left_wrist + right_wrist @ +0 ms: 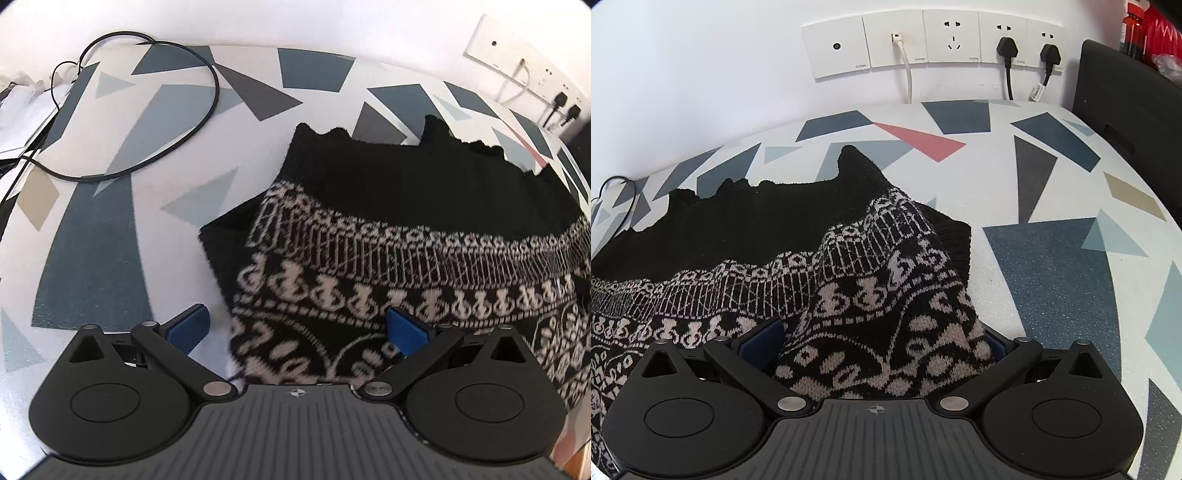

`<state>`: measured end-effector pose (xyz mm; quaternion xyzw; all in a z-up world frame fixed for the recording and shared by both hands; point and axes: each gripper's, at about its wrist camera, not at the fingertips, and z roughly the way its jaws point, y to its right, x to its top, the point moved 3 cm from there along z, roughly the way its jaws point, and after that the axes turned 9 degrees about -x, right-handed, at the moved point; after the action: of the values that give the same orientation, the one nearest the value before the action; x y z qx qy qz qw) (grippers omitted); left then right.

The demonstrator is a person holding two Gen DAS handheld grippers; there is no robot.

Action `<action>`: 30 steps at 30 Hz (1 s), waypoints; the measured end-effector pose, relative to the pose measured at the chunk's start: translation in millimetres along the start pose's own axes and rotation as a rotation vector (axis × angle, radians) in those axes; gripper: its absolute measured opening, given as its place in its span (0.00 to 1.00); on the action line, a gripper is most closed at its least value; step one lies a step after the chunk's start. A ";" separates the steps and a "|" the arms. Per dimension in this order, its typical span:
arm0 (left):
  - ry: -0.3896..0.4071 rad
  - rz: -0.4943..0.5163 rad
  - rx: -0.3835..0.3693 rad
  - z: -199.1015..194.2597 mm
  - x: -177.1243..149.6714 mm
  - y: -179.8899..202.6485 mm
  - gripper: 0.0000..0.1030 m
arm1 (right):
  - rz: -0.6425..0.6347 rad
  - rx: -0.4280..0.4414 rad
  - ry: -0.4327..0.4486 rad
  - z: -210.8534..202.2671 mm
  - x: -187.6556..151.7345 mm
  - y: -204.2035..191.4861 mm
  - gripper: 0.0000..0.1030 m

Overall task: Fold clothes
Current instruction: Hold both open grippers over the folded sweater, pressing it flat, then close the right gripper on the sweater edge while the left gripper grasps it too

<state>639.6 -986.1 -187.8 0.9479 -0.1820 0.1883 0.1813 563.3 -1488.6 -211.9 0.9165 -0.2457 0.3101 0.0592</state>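
A black knit sweater [399,192] with a cream pattern lies on the table, its plain black part toward the wall. In the left wrist view my left gripper [297,328] is open wide over the sweater's near left edge. One blue pad [188,325] is over bare table and the other sits on the knit. In the right wrist view a raised fold of the sweater [879,295] lies between the spread fingers of my right gripper [879,345]. That gripper is open, and the fabric hides most of its right pad.
The table [1052,258] has a white cover with blue, grey and pink shapes. A black cable [177,122] loops at the far left. Wall sockets [934,40] with plugs sit behind, and a black box [1126,103] stands at the right edge.
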 end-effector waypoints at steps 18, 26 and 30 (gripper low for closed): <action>0.063 0.018 -0.010 3.3 -1.3 21.6 0.91 | -0.020 0.008 0.016 4.8 5.2 -6.1 0.96; 0.080 -0.023 -0.044 -2.7 -4.0 29.3 0.64 | -0.023 0.030 0.018 0.2 5.4 -8.2 0.79; 0.089 -0.025 -0.023 -10.6 -3.2 34.3 0.27 | -0.004 0.047 -0.008 -3.2 8.6 -10.7 0.60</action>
<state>619.6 -1010.6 -170.6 0.9387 -0.1640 0.2257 0.2027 572.6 -1482.0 -203.7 0.9193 -0.2369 0.3119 0.0374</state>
